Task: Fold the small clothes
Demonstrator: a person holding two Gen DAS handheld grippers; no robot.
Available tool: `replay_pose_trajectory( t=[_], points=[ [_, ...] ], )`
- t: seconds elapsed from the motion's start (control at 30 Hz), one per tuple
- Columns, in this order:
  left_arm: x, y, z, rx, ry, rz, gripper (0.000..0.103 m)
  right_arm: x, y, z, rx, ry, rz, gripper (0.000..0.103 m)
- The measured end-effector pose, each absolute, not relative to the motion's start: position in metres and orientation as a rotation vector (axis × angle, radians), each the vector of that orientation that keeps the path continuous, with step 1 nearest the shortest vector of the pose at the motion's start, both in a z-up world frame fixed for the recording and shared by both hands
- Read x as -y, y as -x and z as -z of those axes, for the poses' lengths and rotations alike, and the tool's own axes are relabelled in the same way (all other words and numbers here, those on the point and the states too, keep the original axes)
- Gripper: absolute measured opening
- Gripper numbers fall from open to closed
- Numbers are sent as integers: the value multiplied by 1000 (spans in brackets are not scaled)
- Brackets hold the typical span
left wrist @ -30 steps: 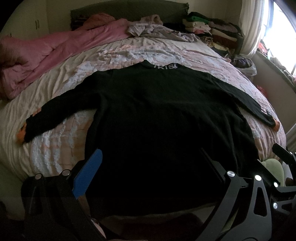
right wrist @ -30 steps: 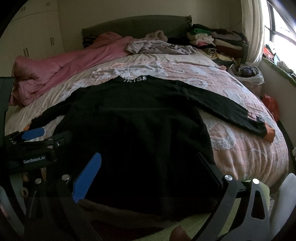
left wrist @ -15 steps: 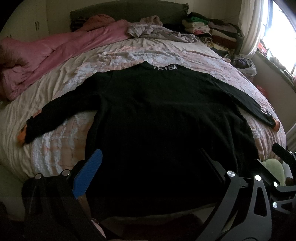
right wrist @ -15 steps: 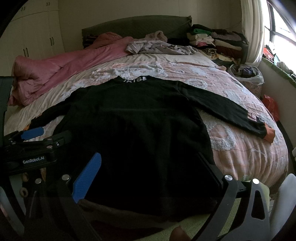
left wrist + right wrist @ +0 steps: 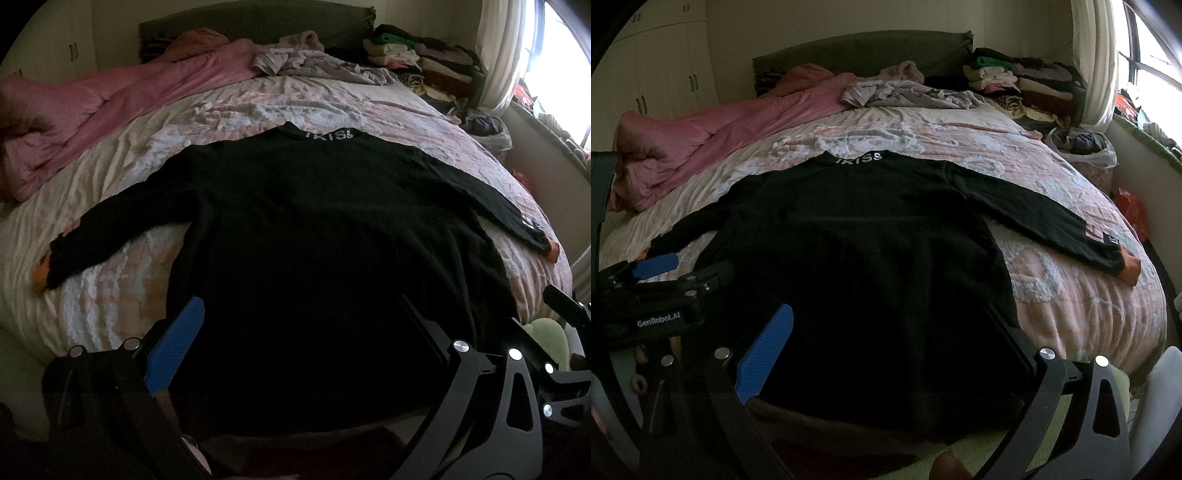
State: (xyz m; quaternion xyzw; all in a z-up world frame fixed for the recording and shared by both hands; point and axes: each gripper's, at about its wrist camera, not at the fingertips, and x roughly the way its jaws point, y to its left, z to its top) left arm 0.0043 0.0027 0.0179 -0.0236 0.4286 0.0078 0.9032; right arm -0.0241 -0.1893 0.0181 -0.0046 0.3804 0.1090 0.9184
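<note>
A black long-sleeved top (image 5: 314,236) (image 5: 857,236) lies flat on the bed, collar with white letters at the far side, both sleeves spread out, orange cuffs at their ends. Its hem hangs at the bed's near edge. My left gripper (image 5: 299,317) stands open just before the hem, nothing between its fingers. My right gripper (image 5: 886,325) is open too, over the hem's right half. The left gripper (image 5: 653,269) also shows at the left of the right wrist view.
A pink quilt (image 5: 110,110) lies along the bed's left side. Crumpled grey clothes (image 5: 908,92) and a stack of folded clothes (image 5: 1023,81) sit by the headboard. A bag of clothes (image 5: 1082,144) stands at the right by the window. The patterned bedspread (image 5: 1071,295) surrounds the top.
Both views have drifted slightly; the top lies as before and both grippers remain open.
</note>
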Motion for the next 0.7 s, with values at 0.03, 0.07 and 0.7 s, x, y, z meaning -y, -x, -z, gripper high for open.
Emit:
replay_pose_trajectory(
  t=[0.03, 0.07, 0.7],
  points=[
    [-2, -4, -17, -887, 49, -16, 94, 189, 23, -18, -784, 9, -222, 99],
    [-2, -5, -17, -887, 48, -17, 94, 189, 23, -19, -785, 8, -222, 99],
    [-4, -47, -15, -869, 51, -34, 94, 199, -31, -17, -786, 17, -192, 99]
  ],
)
